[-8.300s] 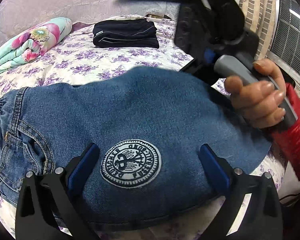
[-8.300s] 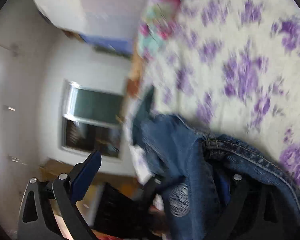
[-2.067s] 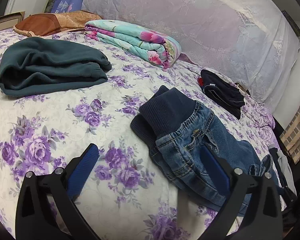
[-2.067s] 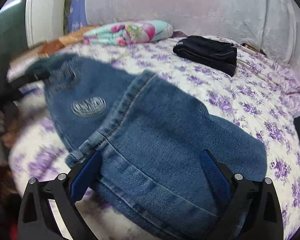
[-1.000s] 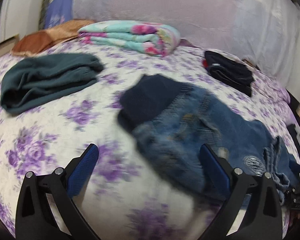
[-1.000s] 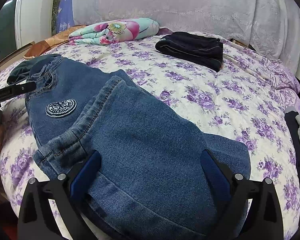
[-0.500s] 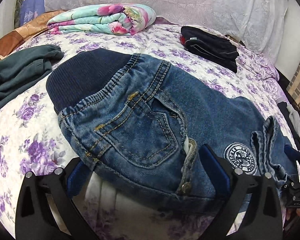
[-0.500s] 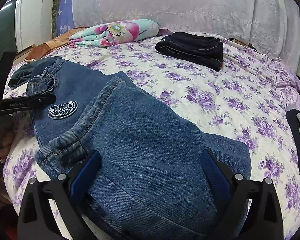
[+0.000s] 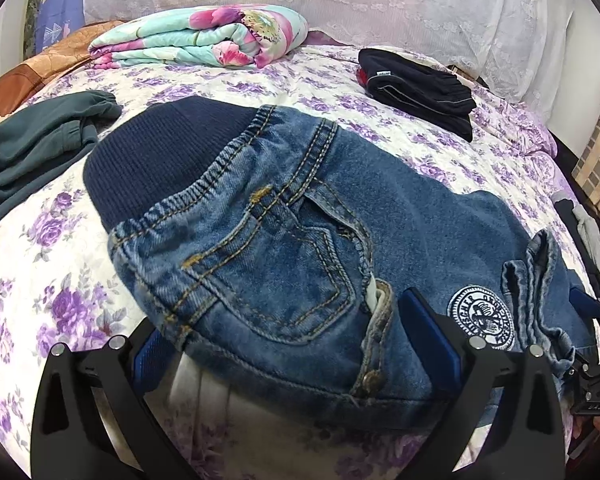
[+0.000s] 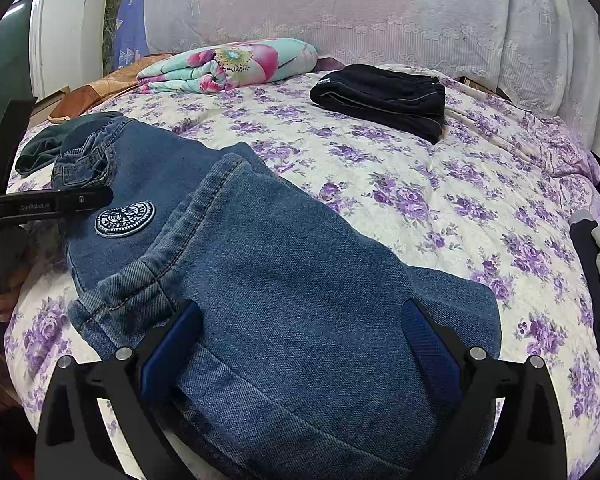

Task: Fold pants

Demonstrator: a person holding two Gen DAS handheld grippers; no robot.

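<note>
The blue jeans (image 9: pixel 300 240) lie folded on the floral bedspread (image 9: pixel 60 304), with a navy ribbed waistband (image 9: pixel 160 160) at the left end and a round white patch (image 9: pixel 480 318). My left gripper (image 9: pixel 296 348) is open, its jaws either side of the waist and pocket end, low over the denim. In the right wrist view the jeans (image 10: pixel 300 280) have their leg ends folded over the top, near the patch (image 10: pixel 125 219). My right gripper (image 10: pixel 300 348) is open, jaws astride the folded leg end. The left gripper's finger (image 10: pixel 52 204) shows at the far left.
A folded dark garment (image 9: pixel 416 88) lies at the far right of the bed. A floral quilt (image 9: pixel 204 36) is folded at the back. A dark green garment (image 9: pixel 32 144) lies at the left. The bed edge is near the bottom of both views.
My left gripper has swung in from the left and come down close over the waist end of the jeans. My right gripper has stayed over the leg end.
</note>
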